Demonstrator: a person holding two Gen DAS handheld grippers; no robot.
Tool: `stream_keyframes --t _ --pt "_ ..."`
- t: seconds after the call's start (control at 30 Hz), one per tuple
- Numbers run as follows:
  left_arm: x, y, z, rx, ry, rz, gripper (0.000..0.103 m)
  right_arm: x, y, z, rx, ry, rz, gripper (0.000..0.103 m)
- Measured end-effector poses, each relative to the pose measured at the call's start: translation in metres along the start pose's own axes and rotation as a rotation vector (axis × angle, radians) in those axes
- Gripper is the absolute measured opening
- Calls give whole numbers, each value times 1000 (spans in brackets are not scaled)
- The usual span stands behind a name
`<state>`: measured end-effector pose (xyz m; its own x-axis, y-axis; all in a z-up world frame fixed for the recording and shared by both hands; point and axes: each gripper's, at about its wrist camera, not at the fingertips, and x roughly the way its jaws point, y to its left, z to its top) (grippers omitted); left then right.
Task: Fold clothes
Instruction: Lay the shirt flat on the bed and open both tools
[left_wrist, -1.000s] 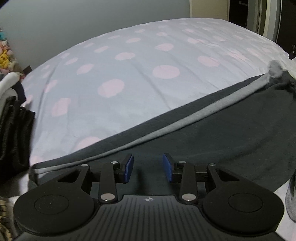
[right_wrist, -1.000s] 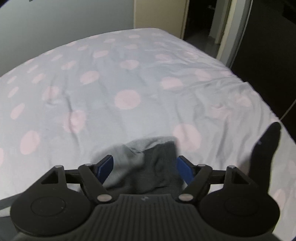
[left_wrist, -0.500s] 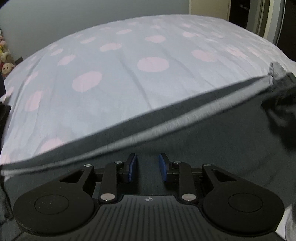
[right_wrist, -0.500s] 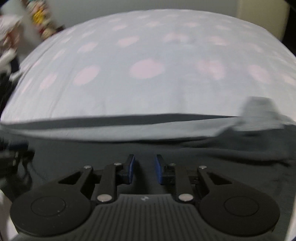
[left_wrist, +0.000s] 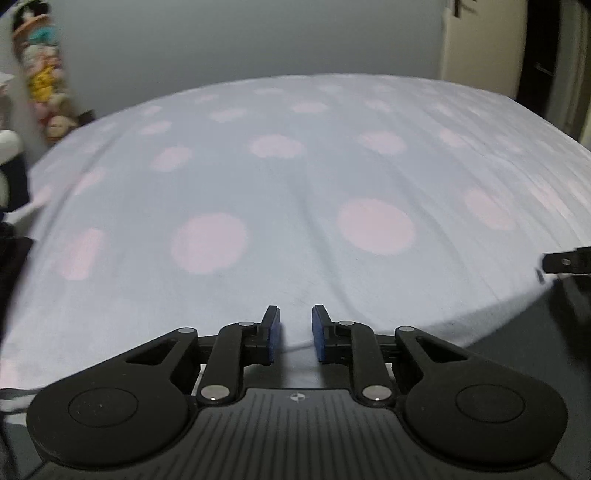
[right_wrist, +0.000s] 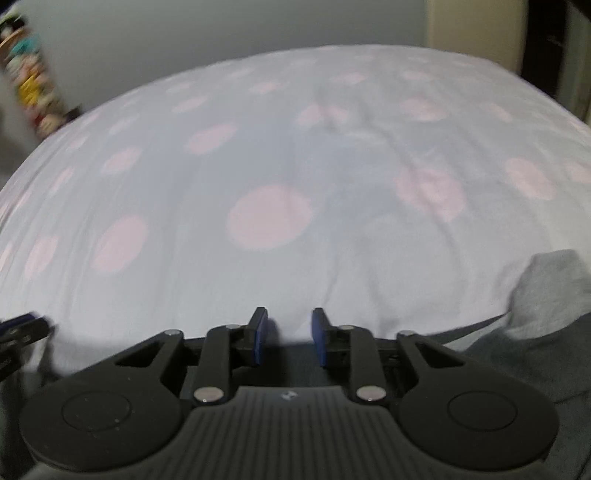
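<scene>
A dark grey garment with a light grey band lies at the near edge of the bed. In the left wrist view only its dark part (left_wrist: 524, 332) shows at the lower right. In the right wrist view its light grey end (right_wrist: 546, 288) bunches at the right and dark cloth (right_wrist: 295, 365) lies under the jaws. My left gripper (left_wrist: 294, 334) has a narrow gap between its blue pads, with bare sheet in it. My right gripper (right_wrist: 287, 334) has a similar gap, over the garment's edge. Neither visibly pinches cloth. The right gripper's tip (left_wrist: 565, 262) shows at the left view's right edge.
The bed (left_wrist: 295, 184) has a pale blue sheet with pink dots and fills both views. Stuffed toys (left_wrist: 40, 74) stand by the wall at the far left. A dark doorway (left_wrist: 543, 48) is at the far right. Dark clothes (left_wrist: 11, 258) sit at the left edge.
Both grippers have moved forward and up over the garment's edge, so bare sheet now fills the views. Their jaws have widened slightly from half a second ago.
</scene>
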<state>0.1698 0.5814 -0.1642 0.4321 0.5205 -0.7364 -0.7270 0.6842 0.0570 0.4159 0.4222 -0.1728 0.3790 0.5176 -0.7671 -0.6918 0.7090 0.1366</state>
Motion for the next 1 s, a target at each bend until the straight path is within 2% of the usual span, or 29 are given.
stream_keyframes --t 0.1,0.23,0.47,0.57,0.67,0.77,0.8,0.93,1.0 --pt "-28 21 -5 -22 -24 -2 23 -21 -17 1 47 -2 7 36" --pt "-80 46 -35 -40 -22 6 23 -64 -44 -14 87 11 16 39" --pt "-173 52 -104 -49 34 -43 24 -169 -88 -72 106 45 14 43" --pt "-199 45 -135 -67 64 -62 24 -215 -104 -102 64 93 -26 46" --pt "-221 38 -163 -101 94 -77 25 -256 -119 -136 -4 153 -64 54" --pt "-242 30 -192 -135 124 -91 26 -284 -132 -165 -83 188 -145 62" --pt "-250 28 -201 -146 133 -96 26 -292 -139 -174 -100 192 -173 66" --pt "-278 19 -239 -191 172 -115 27 -302 -174 -194 -73 184 -286 66" --pt "-285 21 -245 -207 173 -114 26 -301 -190 -202 -51 183 -339 66"
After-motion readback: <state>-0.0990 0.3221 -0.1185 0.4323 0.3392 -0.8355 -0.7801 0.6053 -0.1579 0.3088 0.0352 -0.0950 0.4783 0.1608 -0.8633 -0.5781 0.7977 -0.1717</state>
